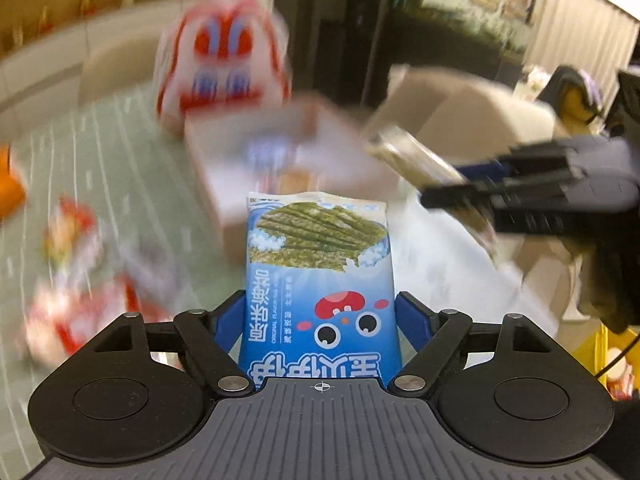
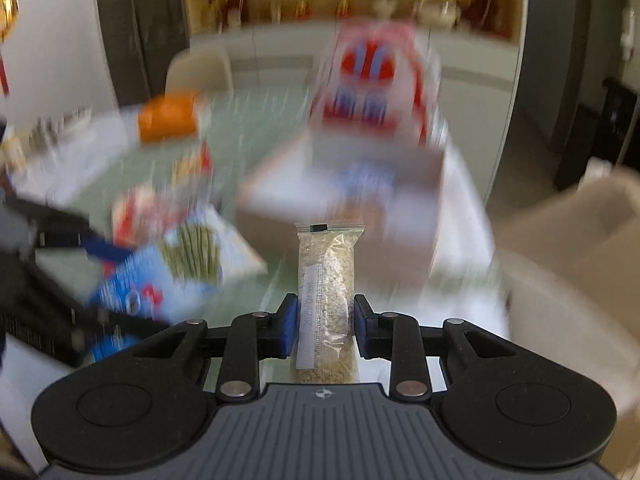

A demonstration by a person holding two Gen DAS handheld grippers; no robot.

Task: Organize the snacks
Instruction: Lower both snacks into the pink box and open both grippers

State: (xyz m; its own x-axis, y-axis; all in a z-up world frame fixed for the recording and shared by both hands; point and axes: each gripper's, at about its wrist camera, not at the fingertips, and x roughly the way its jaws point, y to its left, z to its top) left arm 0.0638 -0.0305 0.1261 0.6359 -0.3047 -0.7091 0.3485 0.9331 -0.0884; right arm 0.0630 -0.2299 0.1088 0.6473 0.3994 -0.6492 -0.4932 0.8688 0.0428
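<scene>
Our left gripper (image 1: 320, 312) clamps a blue seaweed packet (image 1: 318, 276). Our right gripper (image 2: 325, 322) pinches a clear grain bar (image 2: 328, 292) above the box (image 2: 412, 216).

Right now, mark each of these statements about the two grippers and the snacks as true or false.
1. The left gripper holds a blue seaweed snack packet. True.
2. The right gripper is empty. False: it holds a clear grain bar packet.
3. An open box sits ahead on the table. True.
4. A green bag stands behind the box. False: it is a red, white and blue bag.
5. The seaweed packet lies inside the box. False: it is held in the gripper.
</scene>
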